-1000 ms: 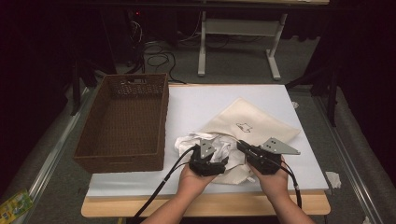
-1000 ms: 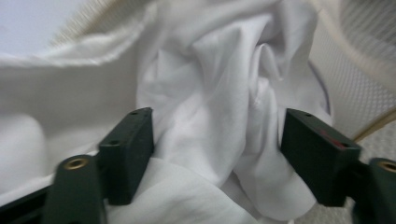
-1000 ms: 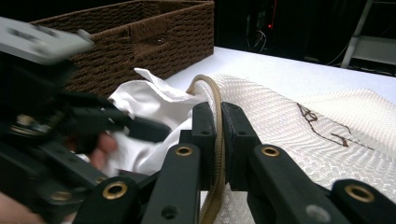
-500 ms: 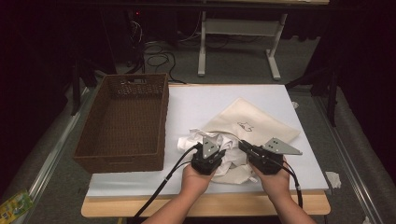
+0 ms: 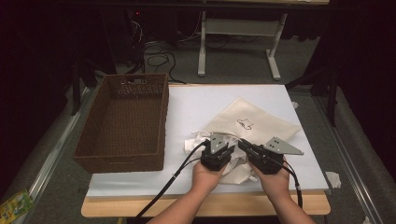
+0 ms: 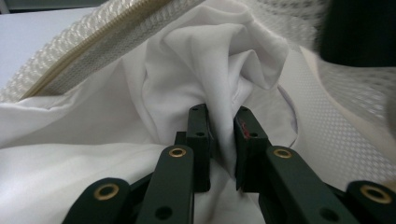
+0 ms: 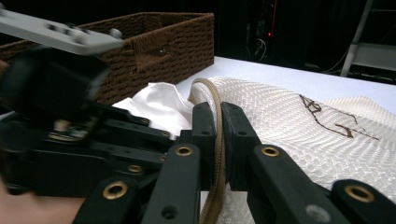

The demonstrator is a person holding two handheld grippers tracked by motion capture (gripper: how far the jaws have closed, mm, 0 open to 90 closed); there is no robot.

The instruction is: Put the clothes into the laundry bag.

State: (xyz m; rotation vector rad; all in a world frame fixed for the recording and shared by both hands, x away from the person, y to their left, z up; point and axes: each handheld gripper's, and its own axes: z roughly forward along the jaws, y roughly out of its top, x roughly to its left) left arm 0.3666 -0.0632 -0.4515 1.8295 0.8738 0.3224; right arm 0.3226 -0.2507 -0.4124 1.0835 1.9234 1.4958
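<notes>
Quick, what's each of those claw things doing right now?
Left gripper: jaws shut on a fold of the white cloth.
Right gripper: jaws shut on the zipper edge of the mesh bag.

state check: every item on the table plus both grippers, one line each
wicker basket: empty, upright at the table's left.
mesh bag: lying flat, zipper edge pinched by the right gripper.
white cloth: crumpled, partly inside the bag mouth.
left gripper: shut on a fold of the white cloth.
right gripper: shut on the bag's zipper edge.
</notes>
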